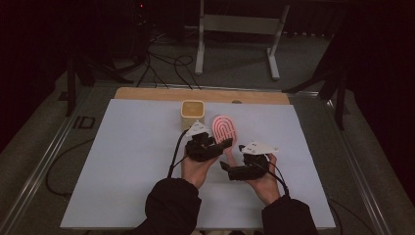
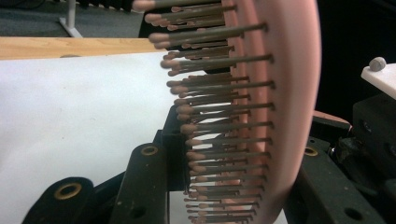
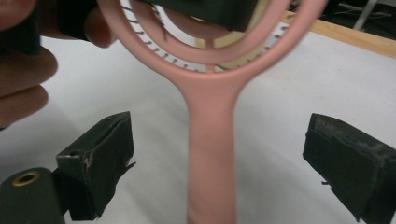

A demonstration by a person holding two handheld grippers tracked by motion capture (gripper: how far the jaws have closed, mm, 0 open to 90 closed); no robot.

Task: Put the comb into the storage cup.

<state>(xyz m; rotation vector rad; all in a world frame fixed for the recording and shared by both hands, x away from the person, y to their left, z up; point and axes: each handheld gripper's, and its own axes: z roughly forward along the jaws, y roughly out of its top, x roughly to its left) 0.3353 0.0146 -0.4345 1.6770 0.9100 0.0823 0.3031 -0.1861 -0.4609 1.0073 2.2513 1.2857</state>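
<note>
Over the white table (image 1: 122, 161), the left gripper (image 1: 215, 146) apparently clamps a pink hairbrush (image 1: 225, 128) (bristled), while the right gripper (image 1: 226, 168) gapes.

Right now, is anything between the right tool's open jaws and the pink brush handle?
Nothing visible. The handle runs up the gap of the right tool, clear table on both sides. The left tool grips the brush head.

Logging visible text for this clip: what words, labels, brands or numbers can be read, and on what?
"ID": large pale letters on the dark floor left of the table; they may belong to a longer marking.
No readable text on the pink hairbrush, the yellow cup, the left gripper or the right gripper.
</note>
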